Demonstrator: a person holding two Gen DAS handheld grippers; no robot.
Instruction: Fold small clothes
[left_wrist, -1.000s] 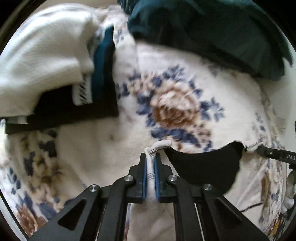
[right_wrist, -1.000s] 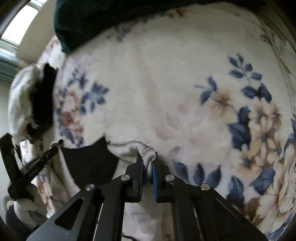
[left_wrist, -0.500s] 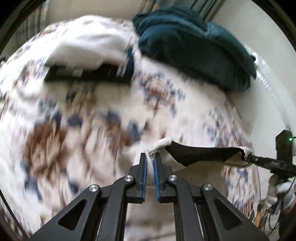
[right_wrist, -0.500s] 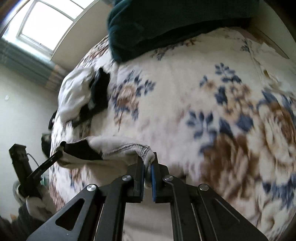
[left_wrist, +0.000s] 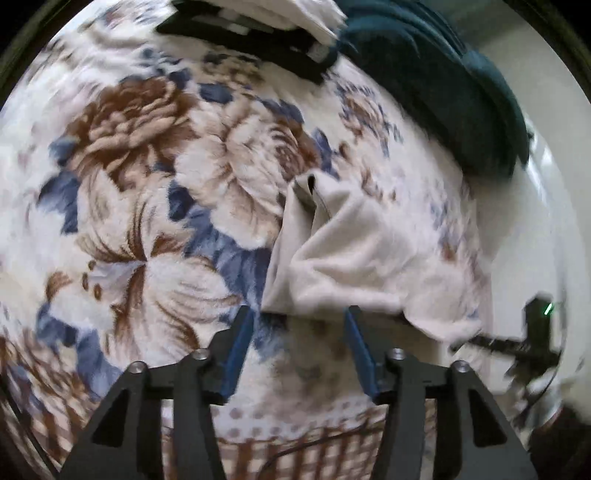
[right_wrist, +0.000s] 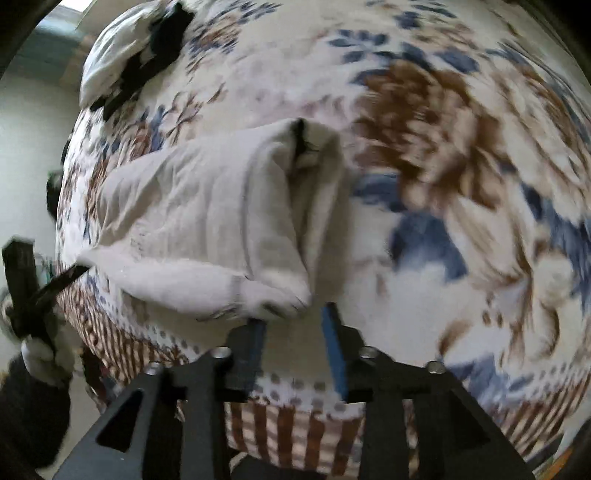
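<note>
Cream garment (left_wrist: 354, 254) lies limp and light near the bed (left_wrist: 147, 184) front edge, both grippers' jaws wide, empty; pinch hem corners.

Cream garment (left_wrist: 354, 251) on a white blanket (left_wrist: 147, 184) – blue-and-brown flowers, checked border

A bed under a floral blanket (left_wrist: 155, 192) carried everything. A cream garment (left_wrist: 354, 251) lay folded and rumpled on it near the front edge, a dark slit at its far end. Farther back lay a white and black clothes pile (left_wrist: 266, 29), with a teal cover (left_wrist: 443, 92) bunched beside it, touching it.
</note>
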